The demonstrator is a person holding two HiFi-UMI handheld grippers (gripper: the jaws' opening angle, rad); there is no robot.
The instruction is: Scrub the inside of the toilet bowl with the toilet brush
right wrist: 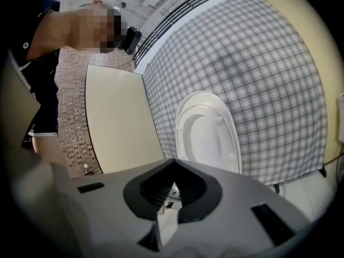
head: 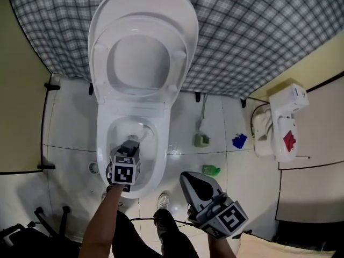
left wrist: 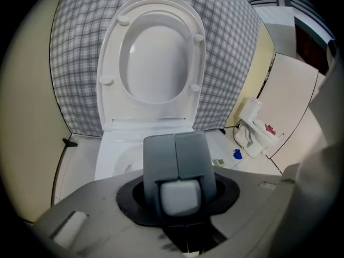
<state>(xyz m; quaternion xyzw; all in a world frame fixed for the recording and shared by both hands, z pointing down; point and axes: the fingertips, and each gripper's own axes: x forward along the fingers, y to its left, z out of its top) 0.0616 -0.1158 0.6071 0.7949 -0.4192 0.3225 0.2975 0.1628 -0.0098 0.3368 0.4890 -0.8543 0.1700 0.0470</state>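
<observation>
The white toilet (head: pixel 110 144) stands with its lid and seat (head: pixel 142 31) raised against the checked wall. My left gripper (head: pixel 130 145) hangs over the open bowl, pointing steeply down into it. Its grey jaws are shut on the pale handle of the toilet brush (left wrist: pixel 180 196). A white part of the brush (head: pixel 143 131) shows in the bowl just beyond the jaws. My right gripper (head: pixel 194 183) is lower right of the toilet, off the bowl, its jaw tips meeting with nothing between them. The raised seat (right wrist: pixel 207 136) fills that gripper's view ahead.
On the tiled floor right of the toilet lie a grey-green holder with a white stem (head: pixel 202 140), a blue object (head: pixel 239 141) and a green bottle (head: pixel 211 170). A small white fixture (head: pixel 279 125) stands at the right wall. A person's shoes (head: pixel 163 201) are in front of the toilet.
</observation>
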